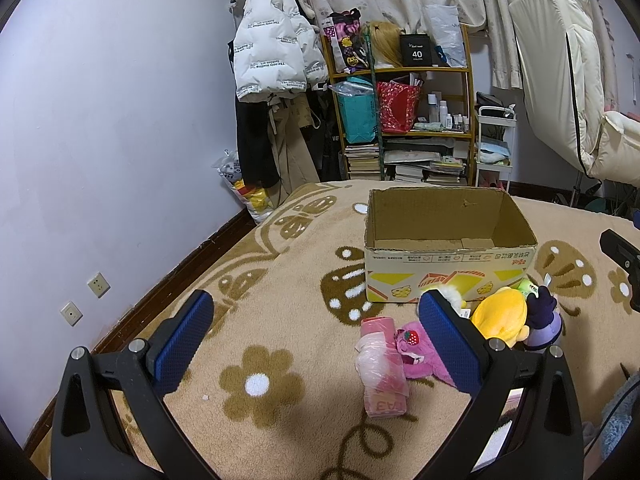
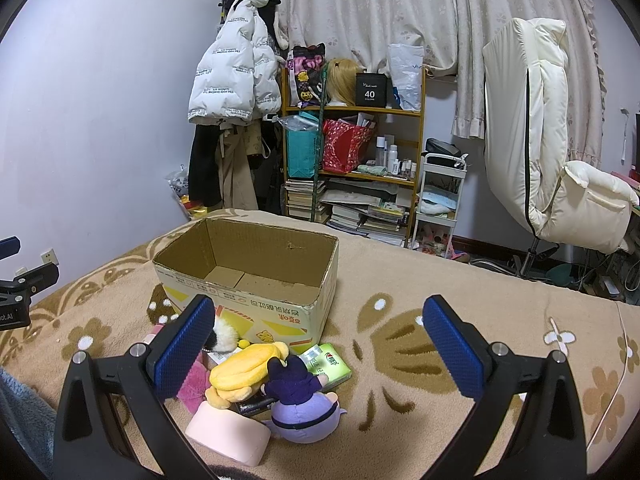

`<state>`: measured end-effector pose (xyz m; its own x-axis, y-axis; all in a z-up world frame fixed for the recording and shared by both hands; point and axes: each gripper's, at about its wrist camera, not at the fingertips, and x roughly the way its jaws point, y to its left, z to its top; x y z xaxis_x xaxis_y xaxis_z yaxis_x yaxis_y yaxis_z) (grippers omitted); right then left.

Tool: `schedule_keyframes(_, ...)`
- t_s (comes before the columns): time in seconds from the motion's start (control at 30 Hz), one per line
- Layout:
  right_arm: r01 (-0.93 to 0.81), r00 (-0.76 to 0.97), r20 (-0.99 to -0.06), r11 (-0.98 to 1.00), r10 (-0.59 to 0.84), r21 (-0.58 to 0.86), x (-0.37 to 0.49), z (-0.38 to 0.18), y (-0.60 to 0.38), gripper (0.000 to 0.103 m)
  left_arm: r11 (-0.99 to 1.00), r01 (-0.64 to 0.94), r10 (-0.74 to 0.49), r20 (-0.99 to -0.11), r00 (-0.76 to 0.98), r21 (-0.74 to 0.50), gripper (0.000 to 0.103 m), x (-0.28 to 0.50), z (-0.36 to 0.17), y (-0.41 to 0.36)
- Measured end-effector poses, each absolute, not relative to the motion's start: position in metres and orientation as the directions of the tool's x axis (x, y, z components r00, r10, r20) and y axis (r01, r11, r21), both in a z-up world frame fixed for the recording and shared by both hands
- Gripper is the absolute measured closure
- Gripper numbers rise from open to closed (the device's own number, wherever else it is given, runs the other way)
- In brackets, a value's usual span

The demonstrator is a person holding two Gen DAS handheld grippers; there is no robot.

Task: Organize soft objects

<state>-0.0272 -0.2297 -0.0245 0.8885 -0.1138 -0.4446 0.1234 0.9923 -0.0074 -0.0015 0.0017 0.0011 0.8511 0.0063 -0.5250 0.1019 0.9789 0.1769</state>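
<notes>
An empty cardboard box [image 1: 448,276] [image 2: 256,312] stands on a tan patterned blanket [image 1: 280,320]. In front of it lies a heap of soft things: a pink plastic-wrapped roll [image 1: 380,368], a pink plush [image 1: 416,354], a doll with a yellow hood and purple body [image 2: 280,380] [image 1: 520,316], a green tissue pack [image 2: 326,362], a black-and-white fluffy toy [image 2: 224,334] and a pale pink block [image 2: 228,432]. My left gripper [image 1: 316,312] hovers open above the pink roll. My right gripper [image 2: 318,316] is open above the doll, nothing between its fingers.
A wooden shelf [image 2: 352,160] with books, bags and bottles stands beyond the bed, next to hung coats [image 1: 272,40] and a white cart [image 2: 440,200]. A cream chair [image 2: 552,152] is at the right. The wall [image 1: 100,140] borders the bed's left side.
</notes>
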Motion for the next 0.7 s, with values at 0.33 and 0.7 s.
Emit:
schedule_keyframes(0.33, 0.123, 0.888, -0.446, 0.992, -0.114, -0.008, -0.0266, -0.0252, -0.2297, 0.000, 0.979, 0.104, 0.004, -0.524, 0.851, 0.177, 0.001, -0.0019, -0.0028, 0.0013)
schedule_keyframes(0.7, 0.123, 0.887, -0.447, 0.992, -0.113, -0.008, -0.0236, -0.0270, -0.2273, 0.000, 0.978, 0.105, 0.006, -0.528, 0.849, 0.179, 0.001, -0.0019, -0.0043, -0.0003)
